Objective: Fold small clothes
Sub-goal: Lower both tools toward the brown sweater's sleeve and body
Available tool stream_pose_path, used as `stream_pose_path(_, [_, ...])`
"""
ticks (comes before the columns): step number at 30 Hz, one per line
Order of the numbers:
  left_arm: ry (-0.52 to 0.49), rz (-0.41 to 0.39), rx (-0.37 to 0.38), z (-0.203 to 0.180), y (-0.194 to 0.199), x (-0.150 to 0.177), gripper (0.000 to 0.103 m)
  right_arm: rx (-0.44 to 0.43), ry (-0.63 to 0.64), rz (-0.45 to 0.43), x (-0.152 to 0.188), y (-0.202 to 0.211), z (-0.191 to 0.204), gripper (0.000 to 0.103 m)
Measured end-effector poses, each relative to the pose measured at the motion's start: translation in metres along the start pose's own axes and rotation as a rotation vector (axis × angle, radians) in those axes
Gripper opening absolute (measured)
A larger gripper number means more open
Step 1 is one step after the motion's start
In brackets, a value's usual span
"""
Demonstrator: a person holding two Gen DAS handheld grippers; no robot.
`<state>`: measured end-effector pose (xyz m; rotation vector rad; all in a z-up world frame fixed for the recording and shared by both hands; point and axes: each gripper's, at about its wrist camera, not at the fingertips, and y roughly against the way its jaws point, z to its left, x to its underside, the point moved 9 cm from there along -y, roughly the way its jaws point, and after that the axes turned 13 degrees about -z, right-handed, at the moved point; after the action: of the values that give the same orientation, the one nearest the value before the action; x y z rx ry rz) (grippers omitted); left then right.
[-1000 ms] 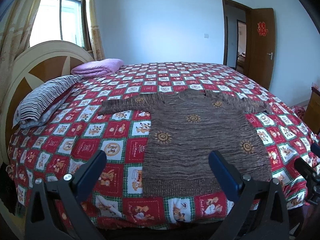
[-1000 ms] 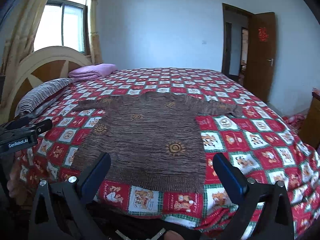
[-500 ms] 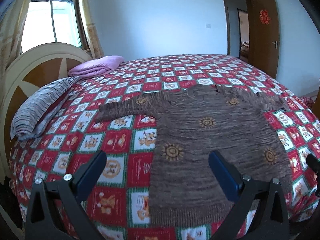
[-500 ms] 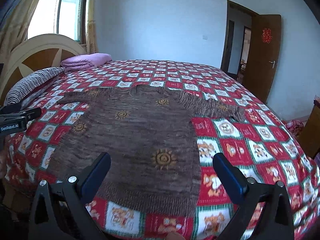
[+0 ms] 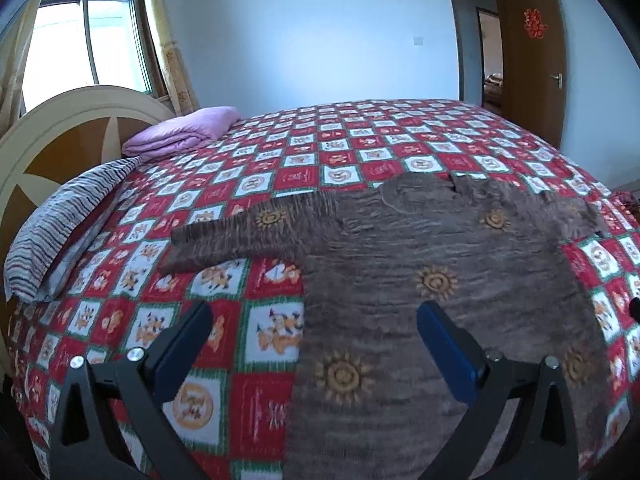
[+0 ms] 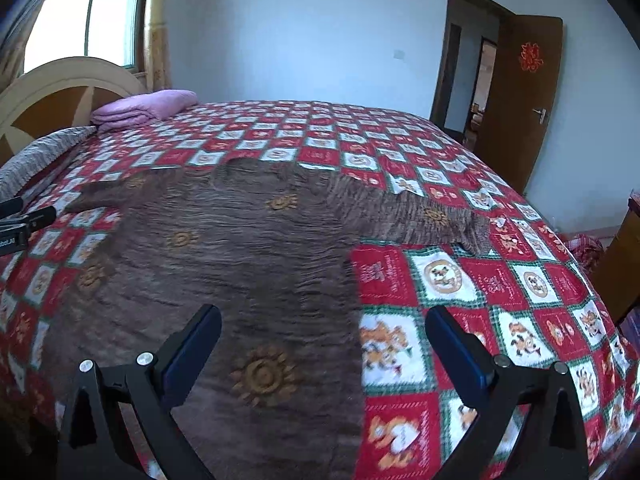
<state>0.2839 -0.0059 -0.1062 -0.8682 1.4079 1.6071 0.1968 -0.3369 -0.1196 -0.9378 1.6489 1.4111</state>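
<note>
A brown knitted sweater (image 5: 440,292) with gold sun motifs lies flat on the bed, sleeves spread to both sides; it also shows in the right wrist view (image 6: 240,260). My left gripper (image 5: 314,344) is open and empty, hovering above the sweater's left edge, below its left sleeve (image 5: 248,232). My right gripper (image 6: 324,348) is open and empty above the sweater's right edge, below its right sleeve (image 6: 420,216). The left gripper's body (image 6: 20,224) shows at the left edge of the right wrist view.
The bed has a red, white and green checked cover (image 5: 260,332). A striped pillow (image 5: 60,224) and a folded purple blanket (image 5: 184,132) lie by the round headboard (image 5: 60,136). An open wooden door (image 6: 516,100) stands at the right.
Both grippers have moved forward and lower over the bed, from beyond its front edge to above the sweater's body. The sweater has not moved. Both jaws stay open.
</note>
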Motion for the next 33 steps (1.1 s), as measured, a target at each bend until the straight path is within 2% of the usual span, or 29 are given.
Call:
stream_pose_path(8, [-0.047, -0.01, -0.003, -0.029, -0.052, -0.012, 0.103, 0.029, -0.09, 0.056, 0.0, -0.054, -0.04, 0.102])
stream_pose_path(12, [-0.066, 0.023, -0.002, -0.045, -0.085, -0.008, 0.103, 0.057, -0.137, 0.075, 0.0, -0.081, -0.067, 0.102])
stream_pose_path(18, [-0.041, 0.084, 0.004, -0.052, -0.13, 0.0, 0.103, 0.107, -0.197, 0.107, 0.0, -0.12, -0.112, 0.101])
stream_pose_path(24, [0.011, 0.156, -0.016, -0.044, -0.167, 0.012, 0.103, 0.199, -0.284, 0.122, 0.0, -0.156, -0.188, 0.085])
stream_pose_path(27, [0.019, 0.194, -0.031, -0.044, -0.179, 0.021, 0.103, 0.247, -0.37, 0.126, 0.001, -0.173, -0.237, 0.068])
stream_pose_path(31, [0.037, 0.261, -0.032, -0.043, -0.194, 0.037, 0.103, 0.301, -0.43, 0.141, 0.006, -0.191, -0.278, 0.066])
stream_pose_path(33, [0.054, 0.264, -0.024, -0.045, -0.196, 0.038, 0.103, 0.293, -0.472, 0.148, 0.01, -0.203, -0.291, 0.062])
